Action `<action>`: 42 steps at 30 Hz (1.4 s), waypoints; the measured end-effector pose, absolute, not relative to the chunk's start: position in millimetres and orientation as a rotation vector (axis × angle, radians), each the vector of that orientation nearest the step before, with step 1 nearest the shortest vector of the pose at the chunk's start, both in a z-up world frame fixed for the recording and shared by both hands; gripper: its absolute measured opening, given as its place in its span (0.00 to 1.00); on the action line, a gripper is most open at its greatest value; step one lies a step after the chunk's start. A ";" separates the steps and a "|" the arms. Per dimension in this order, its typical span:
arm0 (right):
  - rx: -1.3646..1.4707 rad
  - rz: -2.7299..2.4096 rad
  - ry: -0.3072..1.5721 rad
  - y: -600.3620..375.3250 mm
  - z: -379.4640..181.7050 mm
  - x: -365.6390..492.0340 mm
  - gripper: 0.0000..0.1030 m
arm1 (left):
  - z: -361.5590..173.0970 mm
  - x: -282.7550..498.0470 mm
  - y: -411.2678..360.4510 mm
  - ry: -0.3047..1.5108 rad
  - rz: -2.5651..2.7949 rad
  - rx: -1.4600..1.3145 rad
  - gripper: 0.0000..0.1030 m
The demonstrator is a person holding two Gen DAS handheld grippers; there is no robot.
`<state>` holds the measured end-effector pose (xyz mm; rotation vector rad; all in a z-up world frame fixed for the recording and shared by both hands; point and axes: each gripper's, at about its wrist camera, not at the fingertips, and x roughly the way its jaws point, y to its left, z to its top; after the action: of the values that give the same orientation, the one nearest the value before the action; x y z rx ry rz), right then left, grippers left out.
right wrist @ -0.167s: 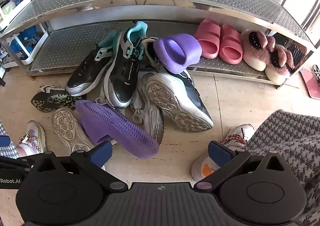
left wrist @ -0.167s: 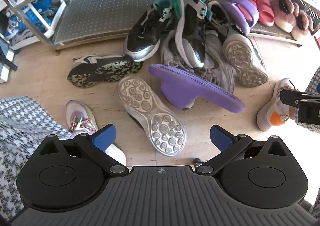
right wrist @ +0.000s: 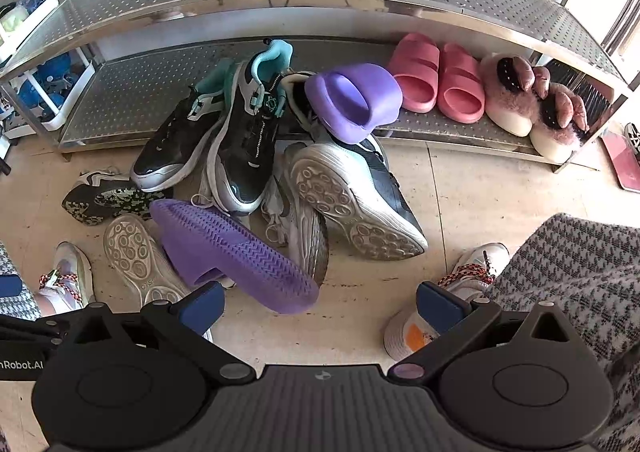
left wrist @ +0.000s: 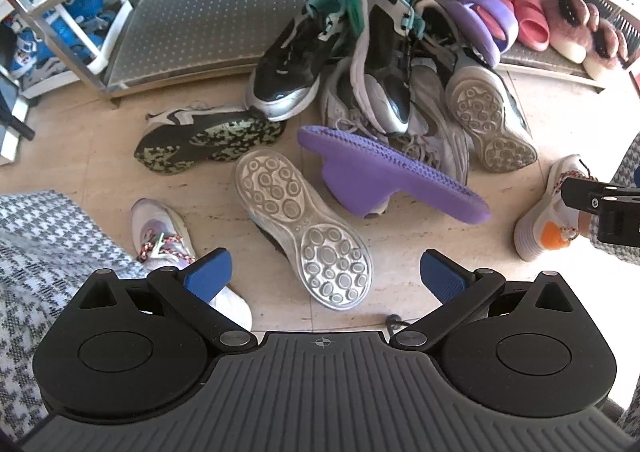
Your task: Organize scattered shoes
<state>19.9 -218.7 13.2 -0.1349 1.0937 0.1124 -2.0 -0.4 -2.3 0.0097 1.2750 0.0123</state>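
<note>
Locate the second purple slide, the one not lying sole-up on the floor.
In the right wrist view the purple slide is perched atop the shoe pile, at the lower shelf edge, just left of the pink slides.

Shoe pile (right wrist: 256, 155) blocks the shelf's middle
Bare lower shelf (right wrist: 132, 103) lies open at left; pink slides (right wrist: 436, 81) and furry slippers (right wrist: 532, 107) fill its right end.

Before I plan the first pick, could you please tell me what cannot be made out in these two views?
- Grey sneakers at the bottom of the pile: both views, mostly covered by the black-and-teal sneakers; their count is unclear.
- Upturned grey-soled shoe: left view shows only its sole.
- Right claw: cut off by the left view's edge.
- Blue items beside the rack: too small, both views.
</note>
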 end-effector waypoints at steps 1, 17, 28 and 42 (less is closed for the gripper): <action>-0.132 0.116 1.098 -218.6 13.0 19.7 0.99 | -2.7 -2.4 -0.4 1.275 0.014 0.011 1.00; -0.145 0.112 1.117 -217.1 10.2 17.0 0.99 | -1.2 1.4 -2.4 1.295 0.019 0.004 1.00; -0.146 0.112 1.115 -216.5 9.9 17.4 0.99 | -0.8 -0.3 -1.0 1.294 0.020 0.000 1.00; -0.151 0.112 1.118 -215.1 9.8 18.4 0.99 | -0.7 -0.6 2.3 1.294 0.020 -0.002 1.00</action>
<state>18.4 -215.1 9.8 -0.1509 1.1178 0.1125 -0.6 2.3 -0.7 -0.0019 1.2937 0.0203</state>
